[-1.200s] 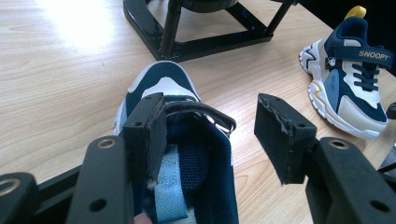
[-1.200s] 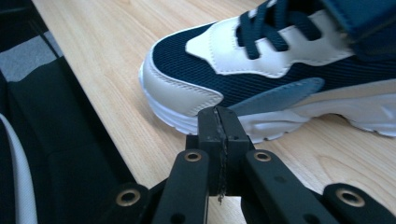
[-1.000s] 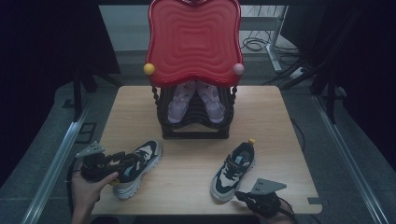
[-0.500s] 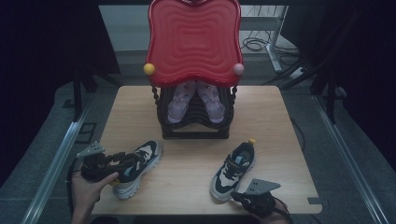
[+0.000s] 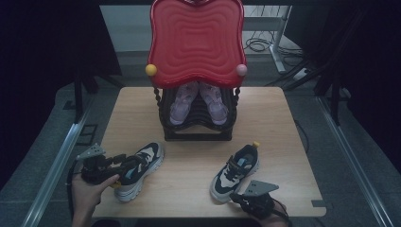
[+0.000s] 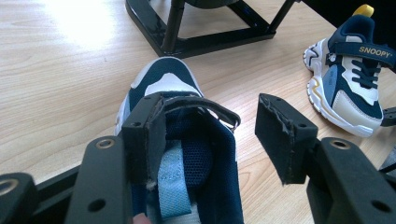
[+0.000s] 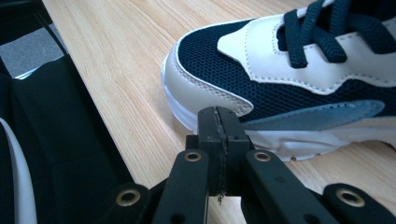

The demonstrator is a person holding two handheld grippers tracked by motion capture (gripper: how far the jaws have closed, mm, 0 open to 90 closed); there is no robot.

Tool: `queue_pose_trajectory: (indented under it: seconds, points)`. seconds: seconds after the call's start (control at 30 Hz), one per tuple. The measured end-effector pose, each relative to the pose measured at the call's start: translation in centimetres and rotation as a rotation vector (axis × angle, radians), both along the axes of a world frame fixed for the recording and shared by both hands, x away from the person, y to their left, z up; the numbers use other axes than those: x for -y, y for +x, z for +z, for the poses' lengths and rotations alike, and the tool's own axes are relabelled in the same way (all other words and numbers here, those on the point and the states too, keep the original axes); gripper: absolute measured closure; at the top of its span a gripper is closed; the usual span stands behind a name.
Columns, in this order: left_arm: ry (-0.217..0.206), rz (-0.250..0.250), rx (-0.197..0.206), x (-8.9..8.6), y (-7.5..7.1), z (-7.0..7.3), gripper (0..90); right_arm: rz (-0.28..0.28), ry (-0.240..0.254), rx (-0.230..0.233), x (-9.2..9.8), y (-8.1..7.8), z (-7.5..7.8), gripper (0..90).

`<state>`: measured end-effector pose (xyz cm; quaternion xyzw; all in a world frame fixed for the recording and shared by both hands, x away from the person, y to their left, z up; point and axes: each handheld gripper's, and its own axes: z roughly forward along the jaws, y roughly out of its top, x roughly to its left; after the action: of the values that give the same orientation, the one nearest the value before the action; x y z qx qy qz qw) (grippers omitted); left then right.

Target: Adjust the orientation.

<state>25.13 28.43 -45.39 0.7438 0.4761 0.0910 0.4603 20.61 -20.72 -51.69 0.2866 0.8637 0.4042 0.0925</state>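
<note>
Straddling the left sneaker's heel collar with jaws apart, the left tool looks ready to grab, while the right tool sits pinched together beside the other sneaker.

Black claw w/ torn foam pads, brass-ringed screw holes.

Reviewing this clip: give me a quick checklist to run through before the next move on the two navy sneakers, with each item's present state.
1. Left gripper jaws apart at the left sneaker's heel opening: ok.
2. Firm grip on that sneaker: not ok; the right pad stands clear of it.
3. Right gripper jaws pressed together, holding nothing: ok.
4. Right sneaker upright on the table, beside the right gripper's tip: ok.
5. Shoe rack has a free slot: cannot tell.
</note>
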Motion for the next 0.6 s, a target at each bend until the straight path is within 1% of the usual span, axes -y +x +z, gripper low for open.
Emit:
queue_pose_trajectory:
  seconds: [0.2, 0.47, 0.6]
  points:
    - [0.001, 0.002, -0.002, -0.1, 0.1, -0.1, 43.3, 0.001, -0.004, 0.007, -0.9, 0.4, 0.1, 90.0]
    - [-0.001, 0.005, 0.000, -0.2, 0.0, 0.0, 43.2, -0.015, -0.017, 0.012, -2.4, 0.8, 0.1, 90.0]
    - [-0.005, 0.011, 0.003, -0.4, 0.0, 0.0, 43.2, -0.013, -0.015, 0.015, -3.1, 1.0, 0.1, 90.0]
